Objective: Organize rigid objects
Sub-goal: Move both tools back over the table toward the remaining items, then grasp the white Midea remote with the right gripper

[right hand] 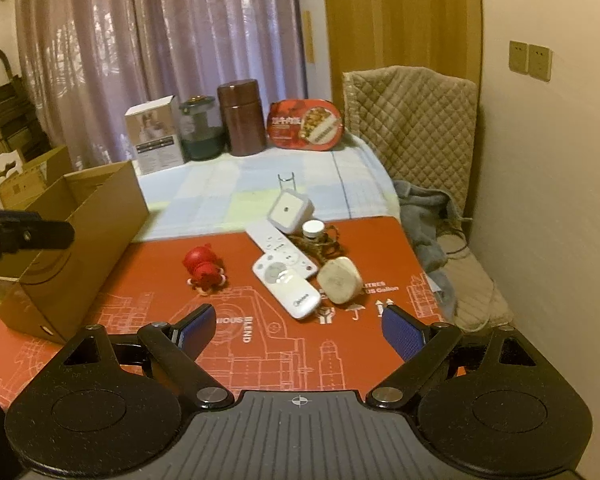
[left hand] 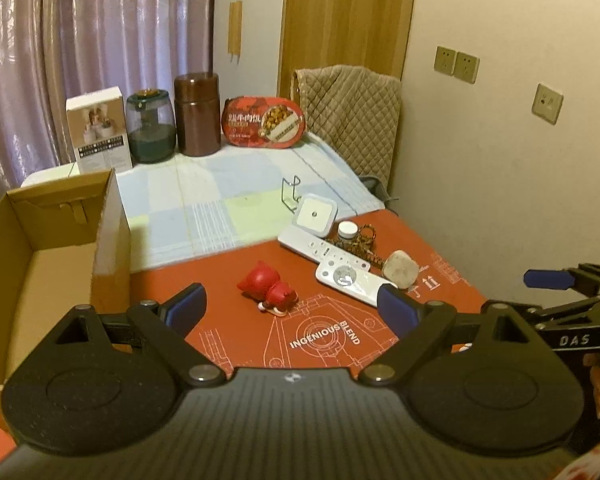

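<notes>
Left wrist view
Left gripper point(left hand: 292, 312): fingers spread wide, nothing between them, raised above the red mat point(left hand: 228, 344) on the surface.
Cardboard box point(left hand: 108, 236): open-topped, just left of the left finger; the part of its inside that shows is bare.
Red figurine point(left hand: 267, 289): glossy, lying on its side on the mat, just ahead of the gripper and between the finger lines.
White remotes point(left hand: 342, 270): two long ones, overlapping, ahead and to the right; the nearer one reaches the right fingertip in the picture.
Beige block point(left hand: 400, 270): rounded, speckled, at the right of the remotes.
White square device point(left hand: 314, 216): beyond the remotes, farther ahead.
Small white-capped jar point(left hand: 347, 231): beside a beaded string; contents too small to tell.
Green jar point(left hand: 150, 126): far ahead at the left, dark fill in its lower part.
Right gripper point(left hand: 572, 280): at the right edge, one blue pad visible.

Right wrist view
Right gripper point(right hand: 296, 332): fingers spread wide, holding nothing.
Cardboard box point(right hand: 88, 240): ahead and left; interior mostly hidden.
Red figurine point(right hand: 204, 270): ahead, slightly left.
White remotes point(right hand: 286, 276): straight ahead, with the beige block point(right hand: 340, 280) touching at their right.
</notes>
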Tool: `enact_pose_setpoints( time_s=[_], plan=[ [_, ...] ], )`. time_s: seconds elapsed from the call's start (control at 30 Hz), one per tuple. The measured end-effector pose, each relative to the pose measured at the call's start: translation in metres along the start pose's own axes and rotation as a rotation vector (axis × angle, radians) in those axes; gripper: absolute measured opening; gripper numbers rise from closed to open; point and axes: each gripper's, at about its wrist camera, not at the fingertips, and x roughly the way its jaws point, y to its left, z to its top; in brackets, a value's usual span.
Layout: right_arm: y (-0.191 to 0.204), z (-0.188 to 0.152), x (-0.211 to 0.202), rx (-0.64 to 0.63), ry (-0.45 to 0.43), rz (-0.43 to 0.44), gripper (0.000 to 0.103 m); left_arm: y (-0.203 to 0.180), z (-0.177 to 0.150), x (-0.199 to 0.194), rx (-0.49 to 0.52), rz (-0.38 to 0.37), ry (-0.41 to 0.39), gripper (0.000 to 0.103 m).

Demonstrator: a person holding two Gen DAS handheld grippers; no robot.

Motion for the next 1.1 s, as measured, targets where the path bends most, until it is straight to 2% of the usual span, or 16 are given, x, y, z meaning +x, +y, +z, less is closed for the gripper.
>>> enact_pose_setpoints(
  time_s=[0.4,0.77,1.1],
  plan=[
    [-0.004,0.007,0.018,-0.012,0.019,0.029,0.087,-0.004,-0.014,0.031,0.013,0.041,0.041,0.09],
    [0.004,0.014,0.064,-0.169,0.073,0.058,0.087,0.004,-0.019,0.065,0.03,0.056,0.066,0.09],
    [0.014,0.018,0.128,-0.346,0.134,0.082,0.072,0.011,-0.023,0.104,0.037,0.062,0.093,0.09]
  ],
)
